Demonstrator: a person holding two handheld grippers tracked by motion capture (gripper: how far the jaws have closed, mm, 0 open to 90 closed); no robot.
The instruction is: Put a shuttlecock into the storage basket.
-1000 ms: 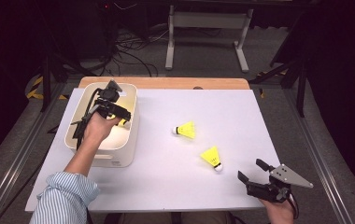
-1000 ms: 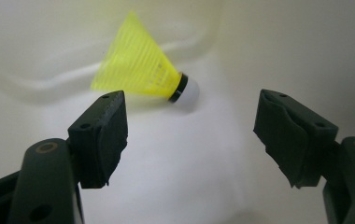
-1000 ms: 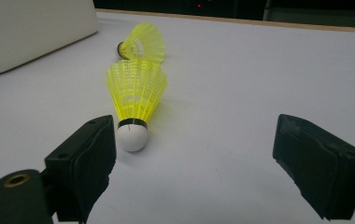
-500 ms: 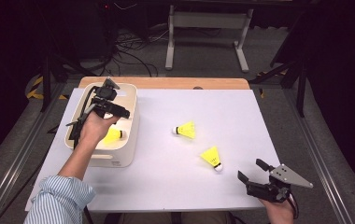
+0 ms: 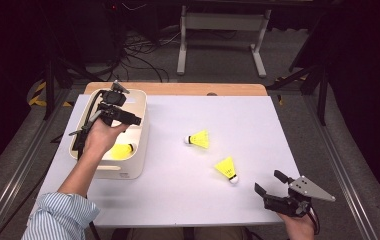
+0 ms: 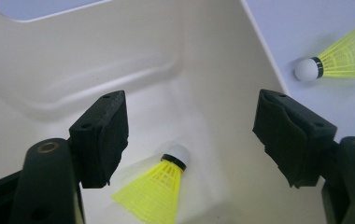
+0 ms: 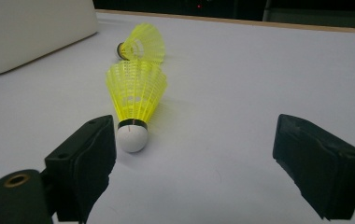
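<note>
White tabletop [image 5: 178, 170] lies under both hands, with dark floor and cables behind it. Over the cream bin [image 5: 135, 167] at the left side hangs the left gripper [image 5: 130, 120], its jaws spread wide and holding nothing. The left gripper view looks down between these jaws and shows a yellow shuttlecock [image 6: 159, 186] lying on the bin floor, its white cork toward the top right of that view and its skirt toward the bottom left. From the high view this same shuttlecock [image 5: 120, 151] is partly hidden by the hand (only a yellow piece is seen there).

At the near right edge of the table sits the right gripper [image 5: 268, 182], also with jaws wide apart and empty. Its own view shows what the high view cannot: the nearest shuttlecock [image 7: 136, 98] lies just in front of the left jaw, not between the jaws, with the cork pointing toward the camera and the long axis running away from it. Behind it lies a second shuttlecock [image 7: 143, 43], its open skirt turned to the camera.

In the high view the nearer one [image 5: 227, 167] has its cork toward the gripper; the farther one [image 5: 199, 139] points its cork left, toward the bin.
</note>
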